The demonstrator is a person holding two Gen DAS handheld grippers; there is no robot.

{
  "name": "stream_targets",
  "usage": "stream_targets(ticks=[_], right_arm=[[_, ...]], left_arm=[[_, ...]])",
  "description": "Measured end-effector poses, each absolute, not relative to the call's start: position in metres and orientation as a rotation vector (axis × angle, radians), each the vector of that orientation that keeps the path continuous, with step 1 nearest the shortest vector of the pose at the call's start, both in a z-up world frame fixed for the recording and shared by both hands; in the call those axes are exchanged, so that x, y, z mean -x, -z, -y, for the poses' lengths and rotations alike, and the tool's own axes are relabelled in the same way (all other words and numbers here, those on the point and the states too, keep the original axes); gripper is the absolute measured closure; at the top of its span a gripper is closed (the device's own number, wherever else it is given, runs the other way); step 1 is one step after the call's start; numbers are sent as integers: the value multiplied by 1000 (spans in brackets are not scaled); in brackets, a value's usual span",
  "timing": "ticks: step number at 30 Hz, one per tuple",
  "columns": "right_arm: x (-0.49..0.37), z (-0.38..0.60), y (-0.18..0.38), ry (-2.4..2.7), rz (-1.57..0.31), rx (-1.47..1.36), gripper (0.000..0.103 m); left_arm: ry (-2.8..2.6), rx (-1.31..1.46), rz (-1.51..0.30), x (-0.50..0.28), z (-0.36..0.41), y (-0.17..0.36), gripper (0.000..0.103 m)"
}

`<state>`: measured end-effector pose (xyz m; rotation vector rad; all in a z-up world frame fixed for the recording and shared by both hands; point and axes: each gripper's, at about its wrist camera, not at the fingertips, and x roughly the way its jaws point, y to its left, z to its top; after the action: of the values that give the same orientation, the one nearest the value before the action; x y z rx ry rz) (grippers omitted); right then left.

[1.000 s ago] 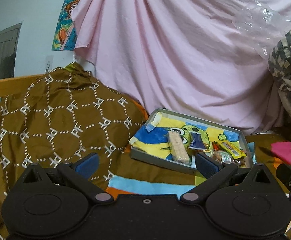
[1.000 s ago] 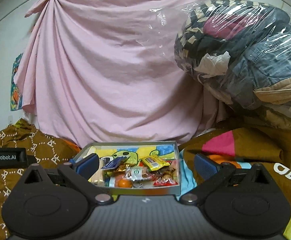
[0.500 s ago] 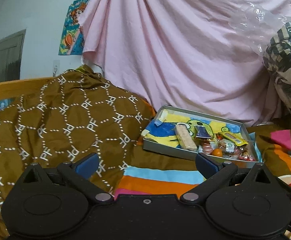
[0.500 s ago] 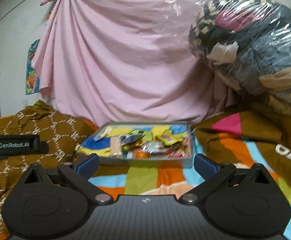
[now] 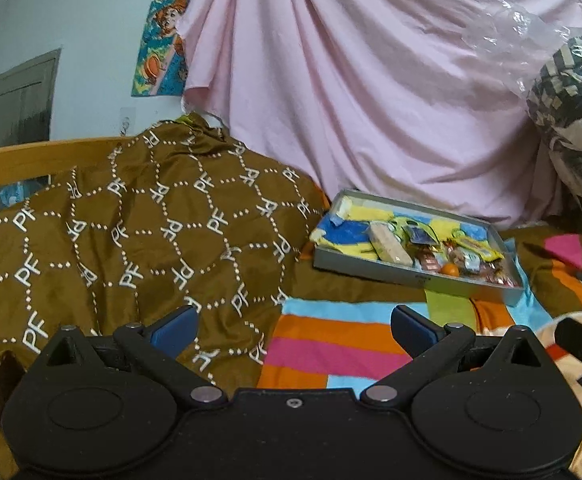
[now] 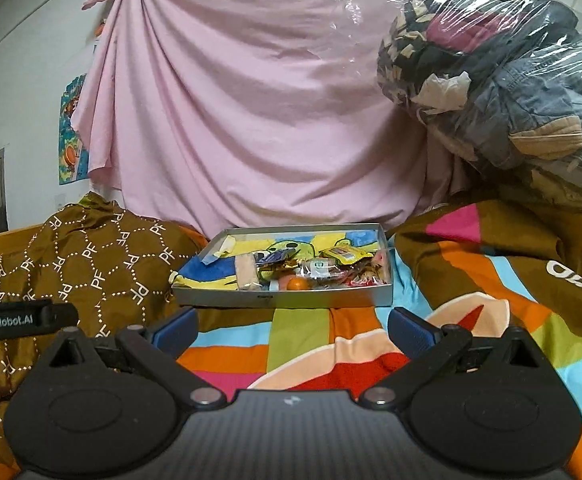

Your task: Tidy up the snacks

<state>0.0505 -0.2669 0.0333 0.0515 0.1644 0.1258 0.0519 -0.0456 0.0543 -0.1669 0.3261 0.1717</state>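
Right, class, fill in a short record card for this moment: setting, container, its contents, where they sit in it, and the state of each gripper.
setting: bed with a striped blanket and a brown patterned cloth, pink sheet hung behind
container: shallow grey tray lying on the blanket
contents: wrapped snacks, including a pale bar, a yellow packet and a small orange ball
placement: snacks bunched at the tray's right half, left part bare
left gripper: open, holding nothing, short of the tray
right gripper: open, holding nothing, facing the tray

One tray; one pale bar; one orange ball; wrapped snacks uncountable.
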Motion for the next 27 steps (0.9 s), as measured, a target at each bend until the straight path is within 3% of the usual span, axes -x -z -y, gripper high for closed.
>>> stream_targets(ticks=[27], right_arm=[[-29, 236, -3, -83, -232, -80, 0]], left_arm=[[-84, 98, -364, -28, 23, -15, 1]])
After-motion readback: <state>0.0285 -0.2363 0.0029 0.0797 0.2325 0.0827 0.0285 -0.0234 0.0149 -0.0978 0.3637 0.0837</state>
